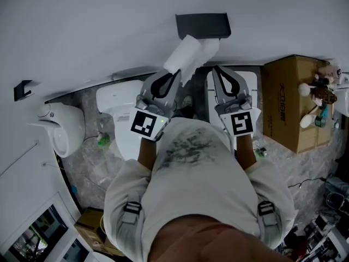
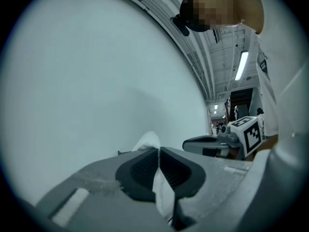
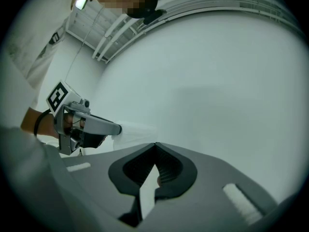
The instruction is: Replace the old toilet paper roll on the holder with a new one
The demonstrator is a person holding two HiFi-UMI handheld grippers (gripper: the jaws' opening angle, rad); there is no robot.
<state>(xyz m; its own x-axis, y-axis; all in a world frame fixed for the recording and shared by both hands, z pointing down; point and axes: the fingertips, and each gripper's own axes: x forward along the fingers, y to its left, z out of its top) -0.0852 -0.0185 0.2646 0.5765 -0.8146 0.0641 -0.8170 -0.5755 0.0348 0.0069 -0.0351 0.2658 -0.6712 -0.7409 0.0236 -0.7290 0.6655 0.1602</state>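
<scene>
1. One black holder (image 1: 203,25) hangs on the wall at 12 o'clock from the person. One length of white toilet paper (image 1: 185,59) slants down from it toward 7 o'clock.
2. Two grippers are held level toward the wall, side by side. The left gripper (image 1: 175,74) is at the paper's lower end, and the right gripper (image 1: 214,70) is just beside it at 3 o'clock.
3. The left jaws are pinched on the paper — a crumpled white tip pokes out past the pads.
4. The right jaws are fully together, with nothing beyond their tips. A white sliver shows in the gap behind the pads; I can't tell what it is.
5. One cardboard box (image 1: 289,102) stands at 3 o'clock of the grippers, with a cluster of small toys (image 1: 319,91) on top, too small to count.
6. One white toilet (image 1: 117,111) sits at 8 o'clock below the left gripper.
</scene>
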